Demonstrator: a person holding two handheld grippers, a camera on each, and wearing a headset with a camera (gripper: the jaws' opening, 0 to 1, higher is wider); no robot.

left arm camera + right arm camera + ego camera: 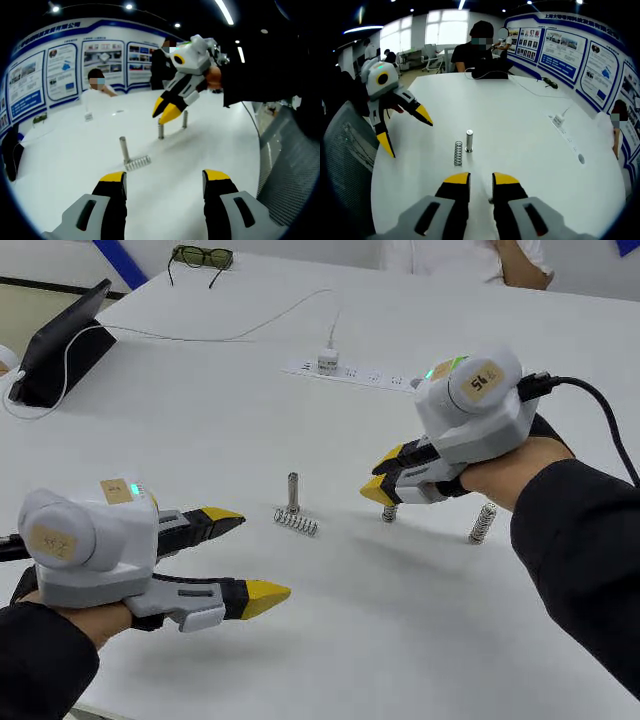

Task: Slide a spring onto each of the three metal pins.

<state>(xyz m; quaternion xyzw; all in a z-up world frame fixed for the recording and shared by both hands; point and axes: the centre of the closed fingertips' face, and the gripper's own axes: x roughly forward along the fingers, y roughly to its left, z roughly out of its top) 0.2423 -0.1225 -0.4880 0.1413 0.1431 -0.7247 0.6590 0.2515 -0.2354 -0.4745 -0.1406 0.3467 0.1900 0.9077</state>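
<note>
Desk [200,430]: white, carries all the things below.
bare pin [293,490] [123,149] [469,141]: upright near the middle of the desk, its metal shaft uncovered.
loose spring [296,522] [137,162] [458,153]: lies flat on the desk just beside the foot of the bare pin, on the person's side of it. Whether the two touch, I cannot tell.
second pin [389,512] [161,131]: upright to the right of the bare pin in the head view, with coils around it. It stands right under the tips of the right gripper.
third pin [483,523] [185,120]: further right, near the right hand. In the head view coils run along its whole length.
left gripper [245,553] [165,176] [406,131]: low at the left, over the desk and well apart from the pins. Its jaws are spread wide with nothing between them, and they point toward the bare pin and loose spring.
right gripper [380,477] [165,110] [481,180]: held over the second pin. Its jaws are narrow, with a slim gap between the yellow tips. Whether they touch the coils, I cannot tell.
power strip [345,373]: at the far side of the desk, with a white cable plugged in.
tablet [60,345]: propped at the far left edge.
glasses [200,257]: at the far edge, beyond the tablet.
person [97,82]: seated across the desk.
</note>
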